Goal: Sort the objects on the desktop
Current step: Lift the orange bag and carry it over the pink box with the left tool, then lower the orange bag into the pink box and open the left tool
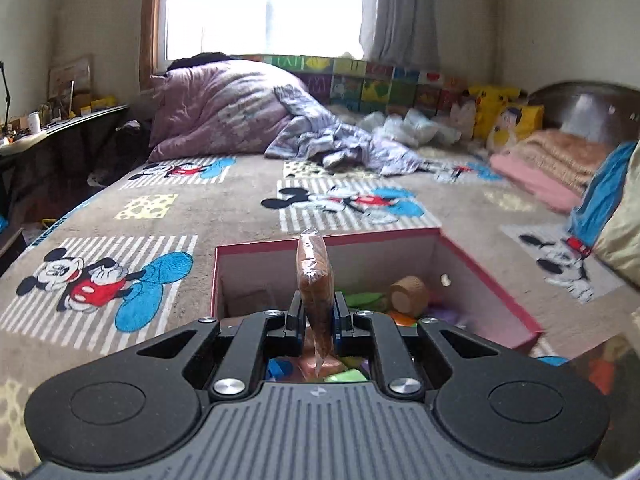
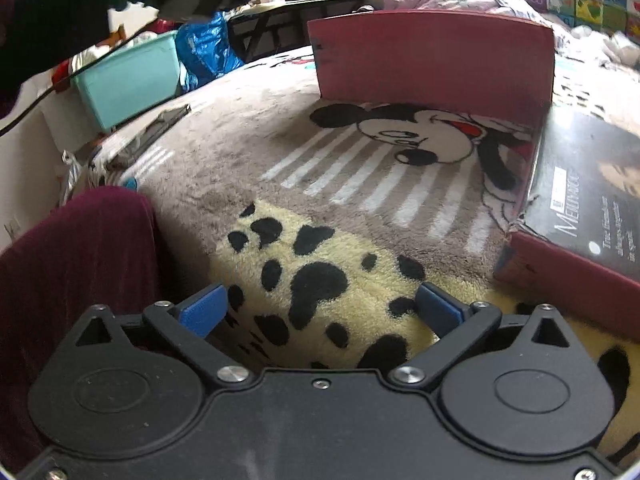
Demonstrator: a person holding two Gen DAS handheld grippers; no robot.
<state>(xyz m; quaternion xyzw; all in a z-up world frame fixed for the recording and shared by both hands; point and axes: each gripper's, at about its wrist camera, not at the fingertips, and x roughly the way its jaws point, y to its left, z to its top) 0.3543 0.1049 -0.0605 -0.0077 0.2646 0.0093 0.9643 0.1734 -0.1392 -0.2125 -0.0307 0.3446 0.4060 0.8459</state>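
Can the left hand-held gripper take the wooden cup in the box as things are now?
Probably not. The left hand-held gripper is shut on a wrapped snack, so it has no free jaws; the wooden cup lies uncovered in the box.

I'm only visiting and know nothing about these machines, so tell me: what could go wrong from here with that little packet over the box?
The left gripper pinches the thin brown packet only at its lower part, so it might slip or flop over. The red box already holds toys, so a dropped packet could land among them unsorted. The open right gripper, empty, sits close to a dark red sleeve and could snag it.
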